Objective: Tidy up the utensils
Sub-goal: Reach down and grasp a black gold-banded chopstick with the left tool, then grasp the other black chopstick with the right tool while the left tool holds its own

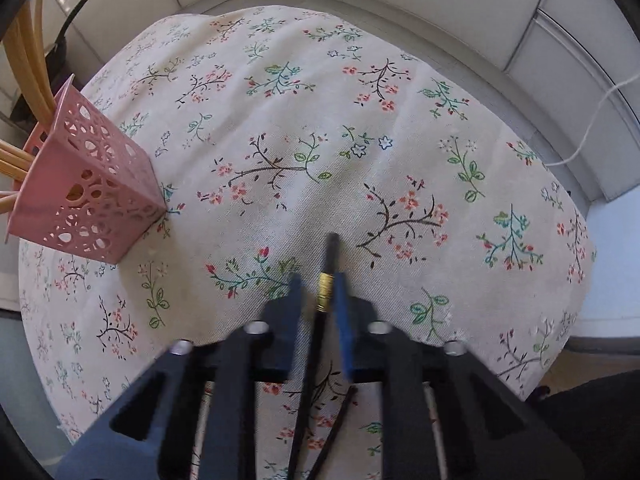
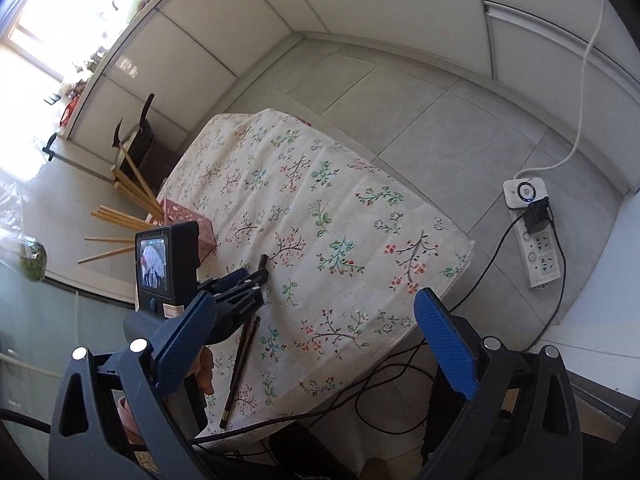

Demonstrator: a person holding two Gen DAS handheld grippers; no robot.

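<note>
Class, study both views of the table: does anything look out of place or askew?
Yes. The pink holder stands at the table's edge with wooden chopsticks splaying out unevenly. Two black chopsticks lie loose on the tablecloth; the left gripper is shut on one.

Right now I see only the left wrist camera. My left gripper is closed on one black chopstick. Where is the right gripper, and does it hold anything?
Observer: The right gripper is open and empty, above the near side of the table.
Operator: How far back do the chopsticks reach?
Observer: The black chopsticks lie side by side behind the left gripper. One tail ends close to the near edge of the tablecloth.
Operator: Is anything on the floor?
Observer: A power strip lies on the floor, to the right of the table in the right wrist view.
</note>
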